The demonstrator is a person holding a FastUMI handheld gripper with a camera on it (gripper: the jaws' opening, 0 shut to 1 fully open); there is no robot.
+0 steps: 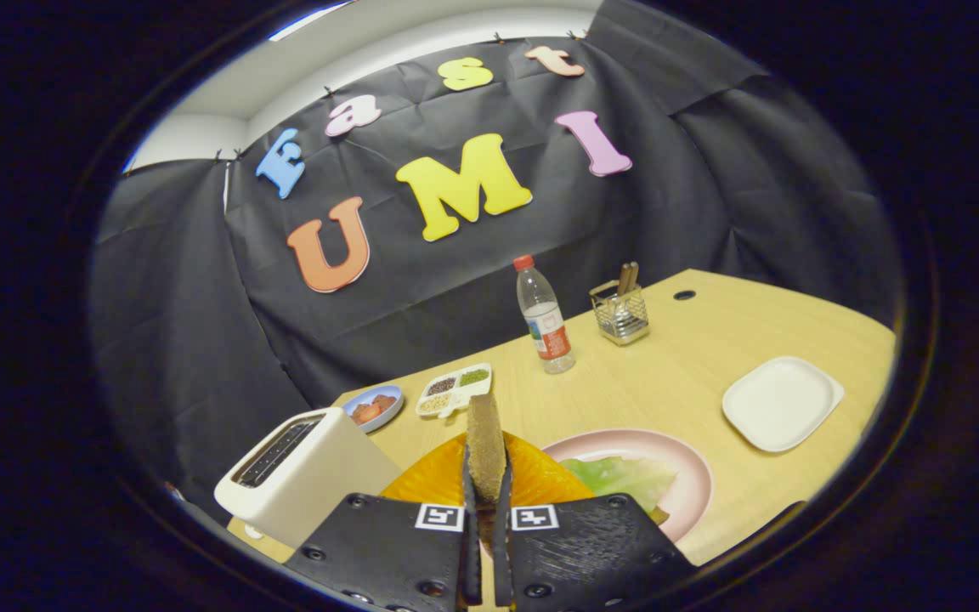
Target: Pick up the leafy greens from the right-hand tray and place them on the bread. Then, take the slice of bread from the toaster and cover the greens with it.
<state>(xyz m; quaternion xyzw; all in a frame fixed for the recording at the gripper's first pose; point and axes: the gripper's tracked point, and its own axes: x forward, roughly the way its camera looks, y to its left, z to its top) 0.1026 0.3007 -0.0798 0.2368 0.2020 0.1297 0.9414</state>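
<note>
- You're pinching the bread slice (485,446) edge-up in the gripper (486,501), clear of the toaster (302,472).
- Greens (621,478) are lying on the pink plate (693,476); covering them is what's left.

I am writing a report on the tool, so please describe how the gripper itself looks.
The gripper has two thin, flat, upright fingers rising from two wide black textured plates fixed with round screws. Each plate carries a small square black-and-white marker next to its finger. I see no cables.
</note>
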